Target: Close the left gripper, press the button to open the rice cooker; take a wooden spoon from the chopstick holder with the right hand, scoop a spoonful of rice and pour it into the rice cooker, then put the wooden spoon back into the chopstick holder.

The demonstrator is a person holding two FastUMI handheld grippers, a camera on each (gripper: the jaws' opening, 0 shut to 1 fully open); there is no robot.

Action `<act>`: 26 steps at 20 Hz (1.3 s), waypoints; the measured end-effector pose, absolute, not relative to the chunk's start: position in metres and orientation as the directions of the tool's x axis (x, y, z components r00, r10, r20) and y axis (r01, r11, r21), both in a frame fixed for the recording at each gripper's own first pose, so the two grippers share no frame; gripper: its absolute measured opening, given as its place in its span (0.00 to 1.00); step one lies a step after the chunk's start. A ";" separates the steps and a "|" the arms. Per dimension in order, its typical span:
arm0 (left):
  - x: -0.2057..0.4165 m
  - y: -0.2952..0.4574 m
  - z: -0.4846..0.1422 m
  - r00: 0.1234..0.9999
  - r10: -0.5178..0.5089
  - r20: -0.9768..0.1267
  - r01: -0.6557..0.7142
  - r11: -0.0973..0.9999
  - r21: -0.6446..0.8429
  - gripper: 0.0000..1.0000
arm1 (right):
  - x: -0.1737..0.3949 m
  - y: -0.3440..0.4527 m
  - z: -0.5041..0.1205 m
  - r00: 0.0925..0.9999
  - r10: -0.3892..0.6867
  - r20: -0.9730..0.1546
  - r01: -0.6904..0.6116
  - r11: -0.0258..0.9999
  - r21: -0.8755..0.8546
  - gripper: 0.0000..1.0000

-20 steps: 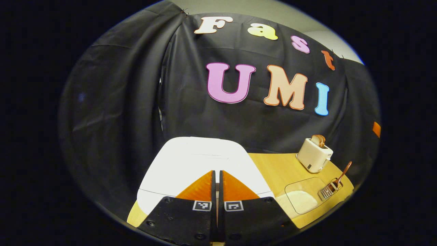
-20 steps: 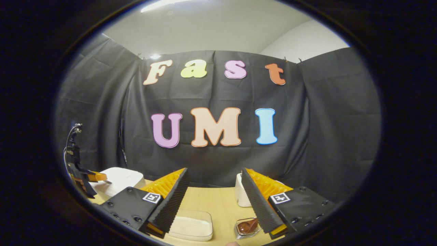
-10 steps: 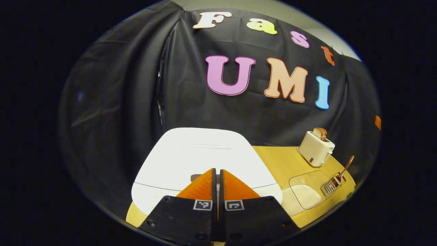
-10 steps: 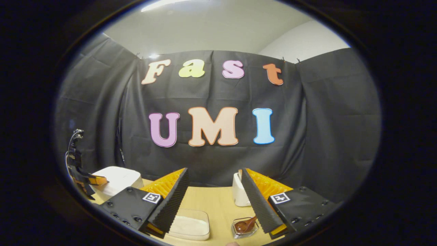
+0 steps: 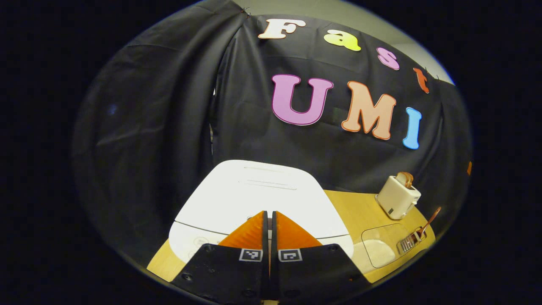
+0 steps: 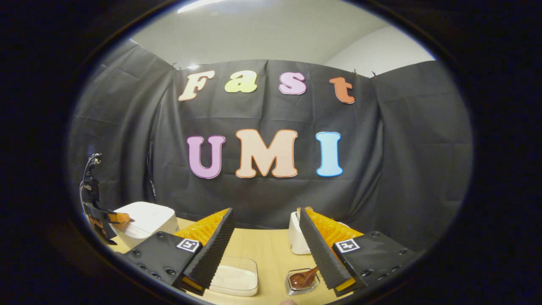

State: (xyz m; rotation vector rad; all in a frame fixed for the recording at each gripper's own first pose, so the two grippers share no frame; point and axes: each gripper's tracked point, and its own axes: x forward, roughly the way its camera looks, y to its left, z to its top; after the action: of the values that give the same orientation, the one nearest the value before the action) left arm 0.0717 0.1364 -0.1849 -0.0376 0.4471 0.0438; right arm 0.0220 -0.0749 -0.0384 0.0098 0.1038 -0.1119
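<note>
Since half a second ago the cooker (image 5: 258, 199) was shifted slightly in the left gripper view: a little more of its front face was exposed below the lid seam, and the dark patch seen at the fingertips was no longer visible. The lid was still seated flat, no gap at the seam. Judged: the button press was in progress or just ending, and the cooker was not yet open.

Left gripper (image 5: 267, 217): clenched, fingers pressed together, nothing held between them, tips placed at the front edge of the lid where the button would be. Contact with the button itself could not be confirmed; it was hidden by the fingers.

In the right gripper view the left gripper (image 6: 111, 217) was seen at the cooker's (image 6: 142, 222) front, at the table's (image 6: 262, 245) left end.

Right gripper (image 6: 264, 220): spread wide, empty, held above the table's near edge, touching nothing. The rice tray (image 6: 235, 277) was located just below its left finger, the holder (image 6: 301, 280) with the spoon (image 6: 305, 276) in it just beside its right finger. The spoon was not yet taken. A toaster (image 6: 296, 239) was set further back.
</note>
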 end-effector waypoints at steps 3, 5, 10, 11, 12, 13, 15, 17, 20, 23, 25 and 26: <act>0.071 0.138 -0.166 0.916 0.047 -0.398 -0.054 0.999 -0.007 0.00 | 0.027 -0.073 -0.038 0.990 -0.097 -0.102 0.100 0.995 0.020 1.00; 0.074 0.137 -0.154 0.930 0.040 -0.365 -0.046 0.999 -0.008 0.01 | 0.030 -0.072 -0.035 0.992 -0.089 -0.093 0.091 0.995 0.026 1.00; 0.084 0.133 -0.165 0.918 0.019 -0.397 -0.020 1.000 0.002 0.02 | 0.035 -0.068 -0.035 0.994 -0.063 -0.085 0.066 0.997 0.031 0.99; 0.084 0.132 -0.167 0.912 0.015 -0.410 -0.018 1.000 -0.003 0.00 | 0.036 -0.068 -0.035 0.994 -0.061 -0.087 0.064 0.998 0.030 1.00; 0.085 0.129 -0.170 0.910 0.006 -0.416 -0.012 1.000 -0.010 0.00 | 0.035 -0.070 -0.035 0.994 -0.061 -0.087 0.064 0.998 0.027 1.00; 0.088 0.128 -0.171 0.909 0.003 -0.417 -0.010 1.000 -0.013 0.00 | 0.035 -0.072 -0.035 0.994 -0.065 -0.087 0.067 0.997 0.022 1.00; 0.089 0.127 -0.177 0.903 -0.002 -0.429 -0.003 1.000 -0.011 0.00 | 0.036 -0.077 -0.035 0.994 -0.073 -0.086 0.075 0.997 0.020 1.00; 0.087 0.123 -0.182 0.894 -0.018 -0.448 0.010 1.000 -0.020 0.00 | 0.037 -0.082 -0.034 0.993 -0.082 -0.085 0.085 0.996 0.025 1.00; 0.086 0.123 -0.192 0.879 -0.023 -0.476 0.008 0.999 -0.034 0.00 | 0.040 -0.084 -0.035 0.992 -0.091 -0.086 0.094 0.995 0.033 1.00; 0.087 0.125 -0.194 0.884 -0.017 -0.467 -0.010 0.998 -0.056 0.00 | 0.044 -0.082 -0.036 0.992 -0.088 -0.087 0.091 0.995 0.031 1.00; 0.078 0.125 -0.200 0.873 -0.017 -0.487 -0.024 0.997 -0.079 0.00 | 0.047 -0.080 -0.038 0.992 -0.086 -0.089 0.089 0.996 0.029 1.00; 0.085 0.125 -0.198 0.879 -0.019 -0.477 -0.031 0.995 -0.096 0.00 | 0.047 -0.077 -0.039 0.992 -0.082 -0.091 0.085 0.996 0.031 1.00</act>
State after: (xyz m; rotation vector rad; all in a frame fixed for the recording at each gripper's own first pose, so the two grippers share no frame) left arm 0.0845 0.1255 -0.1976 -0.1021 0.4980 0.0065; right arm 0.0474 -0.0772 -0.0388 0.0351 0.0894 -0.0839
